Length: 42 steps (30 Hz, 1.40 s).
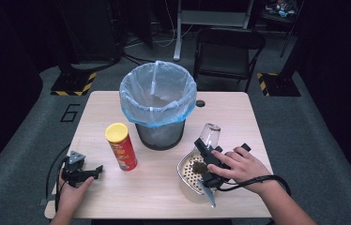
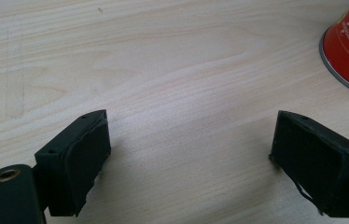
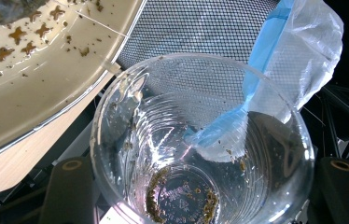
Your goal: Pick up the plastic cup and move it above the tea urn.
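held a clear plastic cup in the right hand-held gripper, jaws pinching its walls from both sides, the cup tipped mouth-down toward the strainer just below. showed wet brown dregs stuck to the cup's bottom and flecks along its inner wall. caught soggy brown residue in the strainer's holed pan, directly under the cup's mouth.

rested the left hand-held gripper low on the desk, jaws spread wide with only bare wood between them, the red crisp can just to its right.

likely risks: thin cup wall buckling or slipping under a harder squeeze; dregs clinging instead of falling, tempting a shake that could scatter flecks onto the desk; strainer unheld, so a knock from the cup's rim might skid or tip it, sitting as it did near the desk's front edge.

left open wood behind the right hand-held gripper and to its right, up to the desk's edge. stood the lined bin close beyond the cup, its bag hanging near, narrowing any forward swing.
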Each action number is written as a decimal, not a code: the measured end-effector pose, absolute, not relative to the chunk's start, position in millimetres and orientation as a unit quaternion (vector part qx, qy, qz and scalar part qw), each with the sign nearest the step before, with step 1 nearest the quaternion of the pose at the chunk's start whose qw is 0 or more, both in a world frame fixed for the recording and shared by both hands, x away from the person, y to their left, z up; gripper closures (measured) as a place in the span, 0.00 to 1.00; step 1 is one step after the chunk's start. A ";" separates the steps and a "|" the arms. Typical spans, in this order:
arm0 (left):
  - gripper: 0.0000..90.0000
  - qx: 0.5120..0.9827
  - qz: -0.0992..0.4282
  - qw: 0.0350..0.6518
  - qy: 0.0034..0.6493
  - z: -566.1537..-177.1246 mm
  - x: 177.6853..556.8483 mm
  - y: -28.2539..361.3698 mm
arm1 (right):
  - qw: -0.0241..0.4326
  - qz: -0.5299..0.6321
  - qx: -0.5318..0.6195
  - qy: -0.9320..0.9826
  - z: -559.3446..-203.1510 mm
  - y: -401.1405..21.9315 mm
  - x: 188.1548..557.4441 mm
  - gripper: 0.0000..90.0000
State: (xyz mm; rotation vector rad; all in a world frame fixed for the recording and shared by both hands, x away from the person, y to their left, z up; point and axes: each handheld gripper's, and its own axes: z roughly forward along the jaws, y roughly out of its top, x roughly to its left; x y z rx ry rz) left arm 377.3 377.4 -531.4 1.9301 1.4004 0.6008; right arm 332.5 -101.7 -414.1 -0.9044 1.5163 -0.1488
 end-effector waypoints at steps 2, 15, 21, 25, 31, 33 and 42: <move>0.13 0.740 0.230 0.335 0.537 -531.4 377.3 377.4 | 0.633 -0.064 -0.395 0.663 -413.4 -101.7 332.2 0.38; 0.13 0.740 0.230 0.334 0.537 -531.4 377.3 377.3 | 0.634 -0.061 -0.395 0.662 -413.8 -102.4 330.7 0.38; 0.13 0.740 0.229 0.333 0.537 -531.2 377.3 377.4 | 0.640 -0.059 -0.395 0.656 -413.1 -102.2 330.0 0.38; 0.13 0.742 0.227 0.332 0.537 -530.8 377.2 377.6 | 0.641 -0.059 -0.396 0.655 -412.9 -102.1 329.7 0.38; 0.13 0.740 0.230 0.335 0.537 -531.5 377.3 377.3 | 0.640 -0.060 -0.396 0.656 -414.6 -102.6 329.9 0.38; 0.13 0.740 0.230 0.335 0.537 -531.5 377.3 377.3 | 0.641 -0.060 -0.396 0.655 -414.9 -102.6 329.9 0.38; 0.13 0.739 0.231 0.336 0.537 -531.7 377.4 377.2 | 0.643 -0.061 -0.397 0.652 -414.7 -102.1 329.0 0.38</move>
